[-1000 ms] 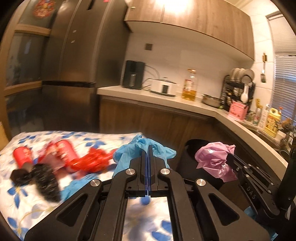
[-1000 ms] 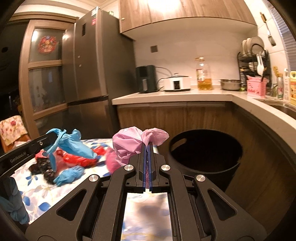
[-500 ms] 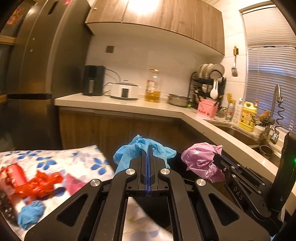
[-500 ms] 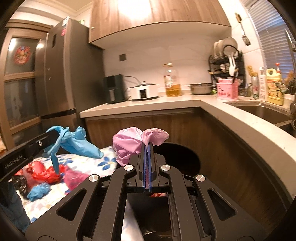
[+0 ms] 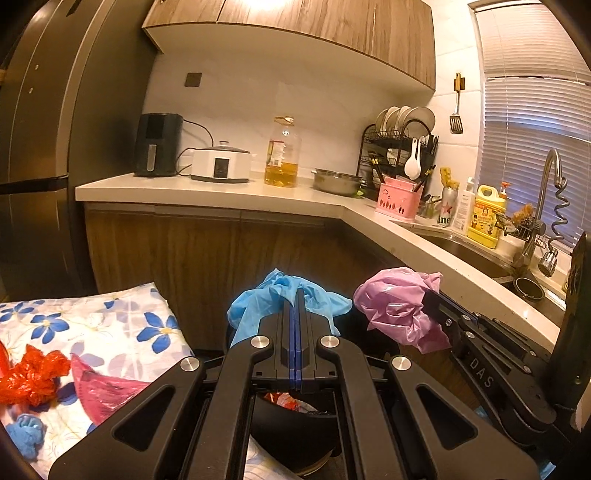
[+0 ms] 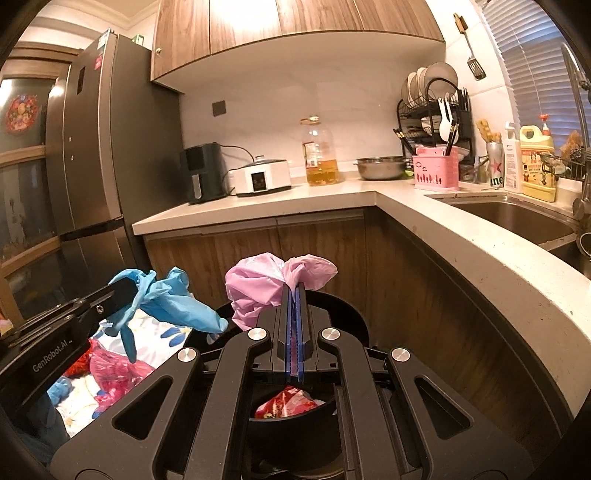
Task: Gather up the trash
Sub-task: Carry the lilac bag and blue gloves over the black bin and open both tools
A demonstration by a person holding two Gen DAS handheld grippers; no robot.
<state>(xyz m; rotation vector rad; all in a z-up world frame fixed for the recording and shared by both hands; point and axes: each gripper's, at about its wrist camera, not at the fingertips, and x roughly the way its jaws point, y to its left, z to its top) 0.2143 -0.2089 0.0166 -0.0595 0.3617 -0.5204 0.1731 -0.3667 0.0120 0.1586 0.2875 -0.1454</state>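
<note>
Where pads meet: blue glove (image 5: 288,299).

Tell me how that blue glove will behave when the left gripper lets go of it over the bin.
The blue glove hangs limp from the shut left gripper, so it is probably floppy and light. It may cling to the pads or drift rather than drop straight. The bin below looks wide enough anyway.

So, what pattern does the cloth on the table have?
White with blue flowers, clearest in the left wrist view.

Warm-lit kitchen, wooden cabinets (image 5: 325,22), blinds (image 5: 535,122)
</note>
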